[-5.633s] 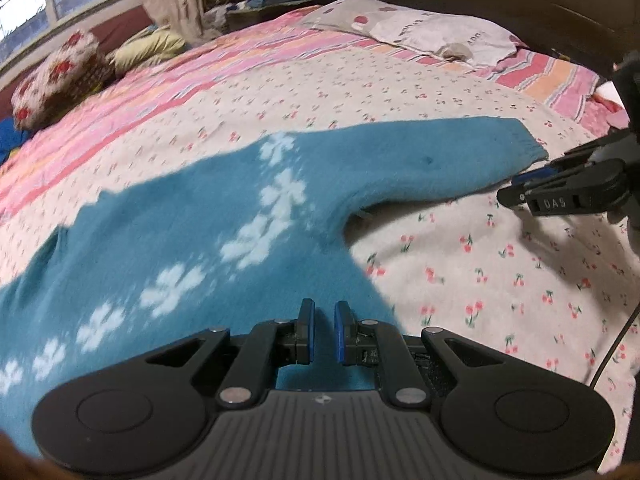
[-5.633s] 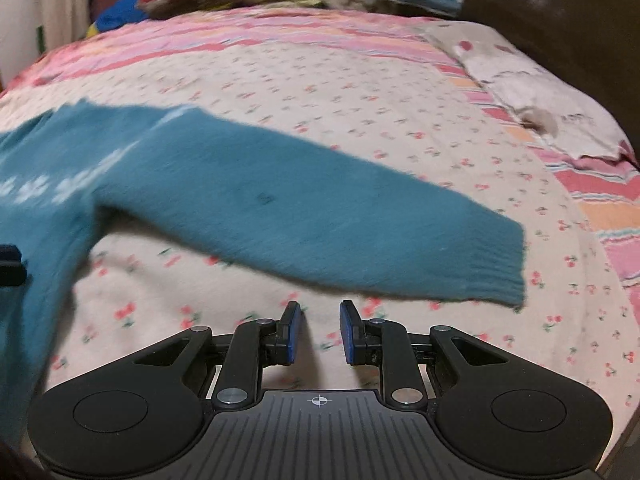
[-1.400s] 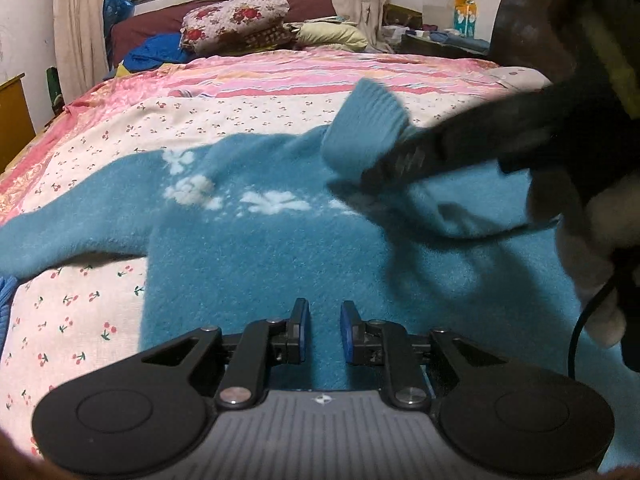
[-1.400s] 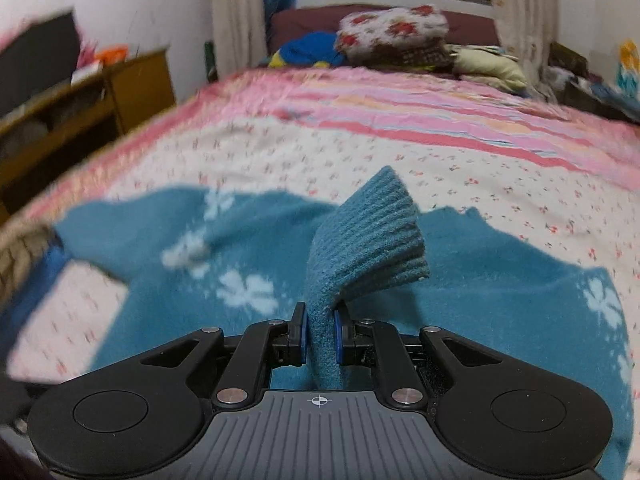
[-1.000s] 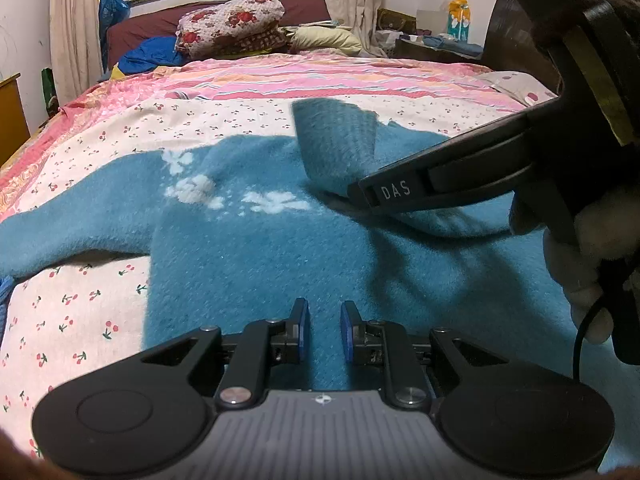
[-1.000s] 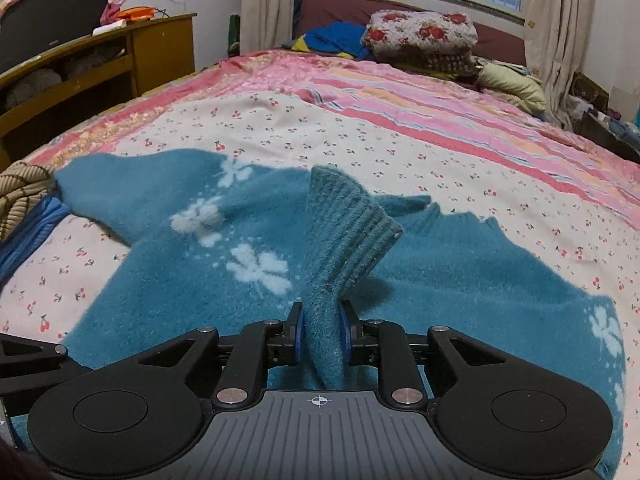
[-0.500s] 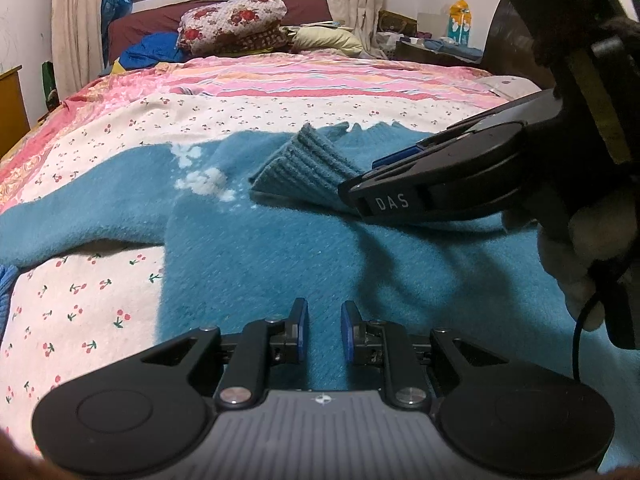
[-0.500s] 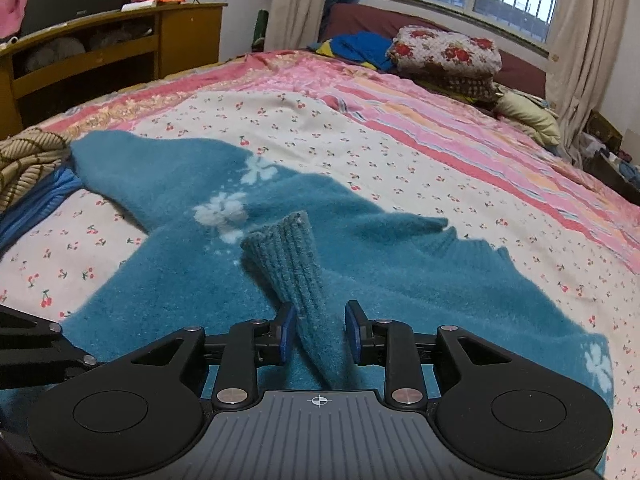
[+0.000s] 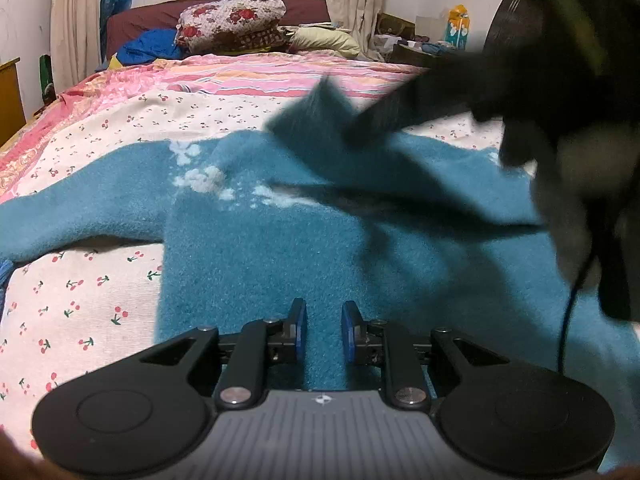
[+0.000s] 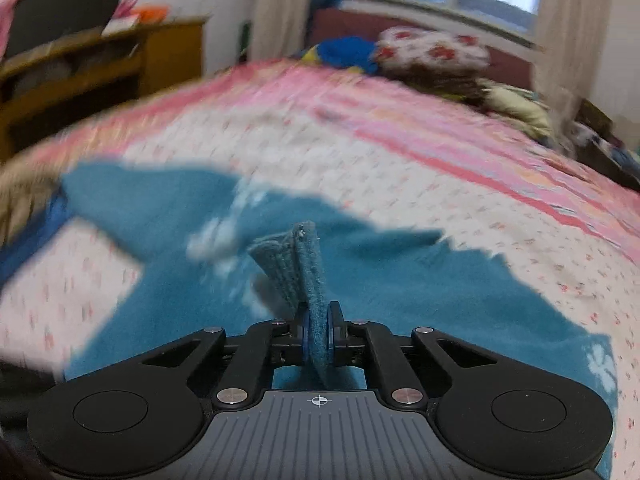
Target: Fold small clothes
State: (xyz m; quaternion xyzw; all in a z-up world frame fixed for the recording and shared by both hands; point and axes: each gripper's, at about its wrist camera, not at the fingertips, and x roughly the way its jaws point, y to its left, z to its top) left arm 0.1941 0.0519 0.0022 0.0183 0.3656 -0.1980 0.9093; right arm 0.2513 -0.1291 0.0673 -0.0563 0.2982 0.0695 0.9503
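- On the bed (image 9: 120, 128), the sweater (image 9: 260, 264) is spread flat, its body running away from the left gripper (image 9: 323, 334), whose jaws stand slightly apart, empty, just above the hem.
- The cuff (image 10: 298, 268) is pinched upright in the closing right gripper (image 10: 318, 338), over the chest.
- The far sleeve (image 9: 80, 208) lies outstretched, nearer the left hand.

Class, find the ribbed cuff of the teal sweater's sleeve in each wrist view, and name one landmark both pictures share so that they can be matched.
Left wrist view: the cuff is above centre, blurred, raised over the sweater at the tip of the right gripper.
Right wrist view: the cuff is at centre, sticking up from that gripper's closing jaws, pads pressing on it.
Shared landmark: the red-flowered pillow under the window.
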